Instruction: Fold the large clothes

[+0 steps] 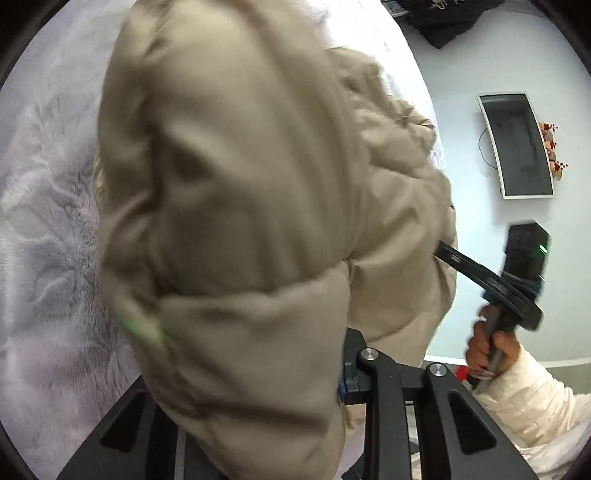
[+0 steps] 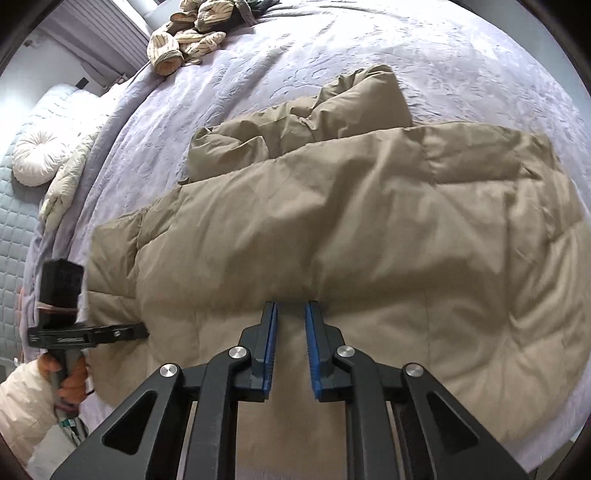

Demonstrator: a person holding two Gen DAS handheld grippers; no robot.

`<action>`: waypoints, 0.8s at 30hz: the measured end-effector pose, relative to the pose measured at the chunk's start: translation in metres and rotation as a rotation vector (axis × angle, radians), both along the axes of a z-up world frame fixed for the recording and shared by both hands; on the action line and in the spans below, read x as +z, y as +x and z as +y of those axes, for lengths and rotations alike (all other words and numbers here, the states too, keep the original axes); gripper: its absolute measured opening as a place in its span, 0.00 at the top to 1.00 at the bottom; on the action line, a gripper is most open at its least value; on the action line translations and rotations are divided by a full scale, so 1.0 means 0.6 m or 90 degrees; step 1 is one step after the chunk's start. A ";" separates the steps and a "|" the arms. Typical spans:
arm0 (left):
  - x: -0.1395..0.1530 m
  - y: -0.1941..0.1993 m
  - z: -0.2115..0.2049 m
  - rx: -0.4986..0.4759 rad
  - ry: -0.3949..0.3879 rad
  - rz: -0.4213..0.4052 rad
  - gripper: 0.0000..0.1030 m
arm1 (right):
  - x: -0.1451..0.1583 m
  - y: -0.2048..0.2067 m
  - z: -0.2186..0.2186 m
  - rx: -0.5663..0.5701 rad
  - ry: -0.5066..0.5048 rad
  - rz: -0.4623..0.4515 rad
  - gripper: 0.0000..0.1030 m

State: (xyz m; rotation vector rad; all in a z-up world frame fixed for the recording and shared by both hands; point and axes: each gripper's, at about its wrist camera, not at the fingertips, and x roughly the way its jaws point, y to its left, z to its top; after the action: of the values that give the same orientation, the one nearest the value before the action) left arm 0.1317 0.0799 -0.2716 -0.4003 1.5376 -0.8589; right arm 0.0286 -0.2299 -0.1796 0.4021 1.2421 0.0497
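Item: padded beige coat (image 2: 369, 229), spread over the lavender bedspread (image 2: 461, 66) of a bed, one sleeve folded back across its far side.

Right gripper (image 2: 291, 314): angled steeply down at the coat's near edge. Its blue pads (image 2: 271, 343) stand narrowly apart with a ridge of beige fabric lying between them; whether they press on it cannot be told.

Left gripper (image 2: 142, 329): in the right wrist view, its tip meets the coat's left edge, held level by a hand (image 2: 68, 380) in a cream quilted sleeve (image 2: 26, 402). In the left wrist view, bunched, blurred fabric fills the frame and hides the fingertips; opening and hold cannot be told.

Other items: heap of striped cream clothing (image 2: 192, 33) at the far edge of the bed; round white cushion (image 2: 35, 158) beside the bed; dark wall screen (image 1: 517, 144).

No containers.
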 end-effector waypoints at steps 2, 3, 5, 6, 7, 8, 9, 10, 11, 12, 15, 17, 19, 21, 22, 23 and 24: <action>0.037 -0.009 -0.015 -0.001 -0.024 -0.007 0.69 | -0.014 0.015 -0.001 -0.002 0.003 -0.002 0.84; 0.056 -0.014 -0.024 -0.001 -0.037 -0.009 0.69 | -0.022 0.023 -0.001 -0.004 0.008 -0.002 0.84; 0.099 -0.025 -0.048 -0.009 -0.063 -0.017 0.69 | -0.034 0.039 -0.003 -0.008 0.017 -0.001 0.84; 0.120 -0.031 -0.064 -0.019 -0.069 -0.027 0.69 | -0.040 0.047 -0.003 -0.009 0.020 0.000 0.84; 0.142 -0.039 -0.084 -0.031 -0.072 -0.041 0.69 | -0.047 0.055 -0.004 -0.011 0.025 0.002 0.85; 0.159 -0.046 -0.102 -0.042 -0.075 -0.051 0.69 | -0.053 0.062 -0.006 -0.014 0.031 0.007 0.85; 0.180 -0.054 -0.128 -0.057 -0.078 -0.064 0.69 | -0.058 0.067 -0.009 -0.017 0.038 0.011 0.85; 0.197 -0.060 -0.150 -0.068 -0.078 -0.075 0.69 | -0.067 0.072 -0.012 -0.021 0.048 0.019 0.85; 0.210 -0.065 -0.175 -0.077 -0.072 -0.086 0.69 | -0.075 0.076 -0.015 -0.023 0.056 0.027 0.85; 0.220 -0.070 -0.197 -0.085 -0.063 -0.095 0.69 | -0.083 0.079 -0.019 -0.025 0.064 0.035 0.88; 0.231 -0.075 -0.259 -0.091 -0.042 -0.099 0.69 | -0.112 0.081 -0.036 -0.040 0.111 0.051 0.91; 0.232 -0.076 -0.286 -0.088 -0.038 -0.095 0.69 | -0.126 0.078 -0.048 -0.060 0.148 0.056 0.93; 0.237 -0.078 -0.310 -0.086 -0.032 -0.090 0.69 | -0.125 0.074 -0.059 -0.070 0.178 0.061 0.93; 0.242 -0.080 -0.326 -0.087 -0.025 -0.092 0.69 | -0.113 0.063 -0.067 -0.072 0.198 0.068 0.93; 0.243 -0.080 -0.331 -0.086 -0.020 -0.089 0.69 | -0.103 0.052 -0.075 -0.075 0.209 0.067 0.93; 0.245 -0.083 -0.327 -0.086 -0.015 -0.084 0.69 | -0.095 0.042 -0.081 -0.079 0.217 0.064 0.93; 0.245 -0.084 -0.319 -0.085 -0.011 -0.081 0.69 | -0.082 0.020 -0.089 -0.083 0.228 0.055 0.93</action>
State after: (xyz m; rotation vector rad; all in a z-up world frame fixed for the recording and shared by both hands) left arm 0.0813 -0.1117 -0.1244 -0.2533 1.4519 -0.9838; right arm 0.0407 -0.2836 -0.2289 0.8026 1.2908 0.1459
